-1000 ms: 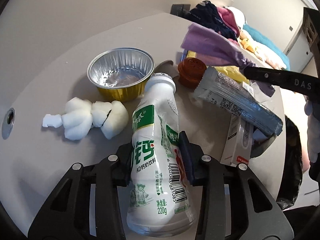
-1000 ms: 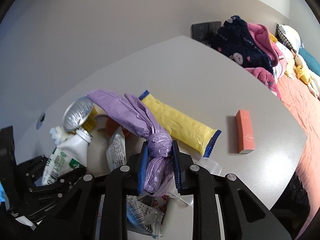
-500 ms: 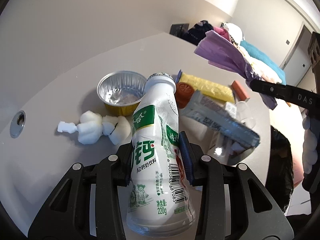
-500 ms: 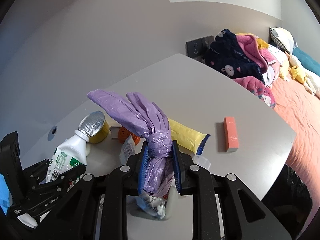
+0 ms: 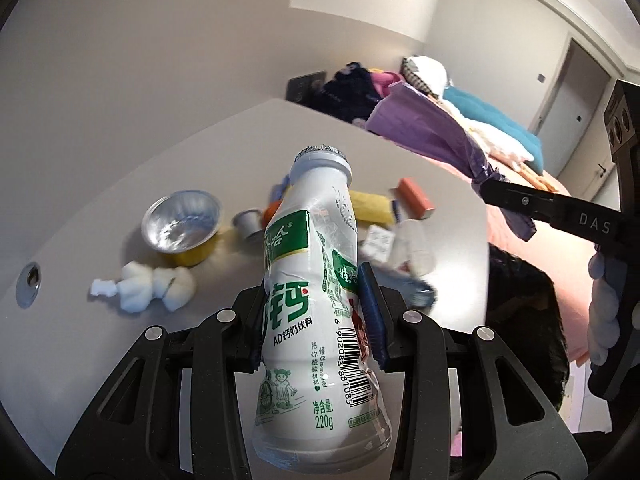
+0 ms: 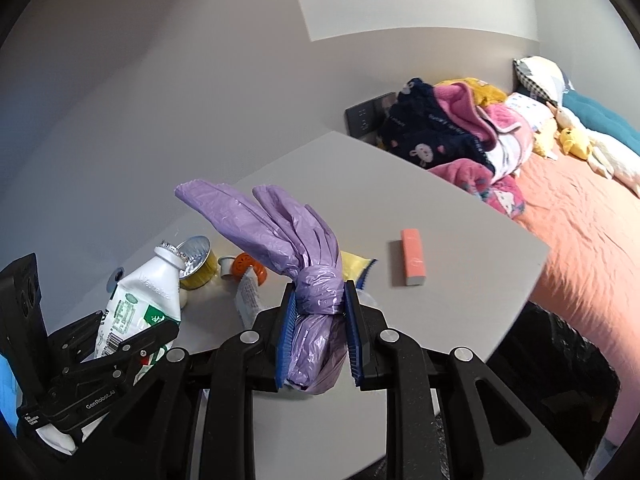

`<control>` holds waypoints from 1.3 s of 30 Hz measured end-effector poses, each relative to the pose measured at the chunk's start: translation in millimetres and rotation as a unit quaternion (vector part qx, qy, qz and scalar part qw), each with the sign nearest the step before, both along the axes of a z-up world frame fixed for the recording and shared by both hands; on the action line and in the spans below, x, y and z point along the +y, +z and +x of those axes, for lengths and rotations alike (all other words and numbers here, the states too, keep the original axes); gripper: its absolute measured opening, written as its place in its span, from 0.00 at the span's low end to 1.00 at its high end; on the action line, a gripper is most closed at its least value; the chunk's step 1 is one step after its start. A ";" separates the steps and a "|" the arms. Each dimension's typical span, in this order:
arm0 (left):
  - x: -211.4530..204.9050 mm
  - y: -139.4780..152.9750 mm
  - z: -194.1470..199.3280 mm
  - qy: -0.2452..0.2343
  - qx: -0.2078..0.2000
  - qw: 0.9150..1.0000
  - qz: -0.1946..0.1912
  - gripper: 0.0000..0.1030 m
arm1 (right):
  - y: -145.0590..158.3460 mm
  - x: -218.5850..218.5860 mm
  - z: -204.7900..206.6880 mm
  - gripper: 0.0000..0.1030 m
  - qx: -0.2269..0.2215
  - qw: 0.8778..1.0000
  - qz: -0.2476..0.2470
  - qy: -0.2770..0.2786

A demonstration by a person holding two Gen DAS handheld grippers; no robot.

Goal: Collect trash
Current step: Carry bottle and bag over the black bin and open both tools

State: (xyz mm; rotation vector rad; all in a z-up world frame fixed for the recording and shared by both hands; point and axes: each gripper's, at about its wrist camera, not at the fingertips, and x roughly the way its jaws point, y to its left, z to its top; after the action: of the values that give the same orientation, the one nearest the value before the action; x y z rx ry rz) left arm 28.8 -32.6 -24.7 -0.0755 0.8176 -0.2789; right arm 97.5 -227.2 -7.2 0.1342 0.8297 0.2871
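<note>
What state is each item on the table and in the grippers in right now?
Milk drink bottle: uncapped, clamped in left gripper, lifted off table.
Purple trash bag: knotted, clamped in right gripper.
Foil cup: upright, empty.
Tissue wad: crumpled, lying on table.
Yellow wrapper: lying flat.
Pink box: lying flat, apart from the pile.
Black bin bag: open beside table.

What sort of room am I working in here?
Most likely a bedroom: a bed with an orange cover, a heap of soft blankets and pillows sit right beside the grey table.

Blurred wrappers (image 5: 404, 280) behind bottle (image 5: 316, 300)
</note>
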 end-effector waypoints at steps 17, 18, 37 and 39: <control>-79.3 20.8 -6.3 -0.097 -0.023 0.995 -0.004 0.37 | 16.1 -76.7 -46.9 0.24 -0.021 0.997 0.007 -0.072; -84.5 21.2 -6.1 -0.103 -0.024 0.994 -0.005 0.38 | 16.8 -82.2 -49.7 0.24 -0.022 0.997 0.007 -0.079; -202.4 25.2 -2.6 -0.244 -0.023 0.969 -0.021 0.38 | 20.2 -181.0 -98.8 0.24 -0.033 0.981 0.005 -0.192; -212.7 25.9 -5.1 -0.258 -0.021 0.966 -0.022 0.38 | 18.7 -192.2 -104.4 0.24 -0.031 0.979 0.011 -0.203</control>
State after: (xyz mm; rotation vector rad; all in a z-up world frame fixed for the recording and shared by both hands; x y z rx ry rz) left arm 23.6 -245.3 1.2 0.1053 0.7791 -0.7880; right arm -6.9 -419.4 11.5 0.3097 0.7187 -0.0849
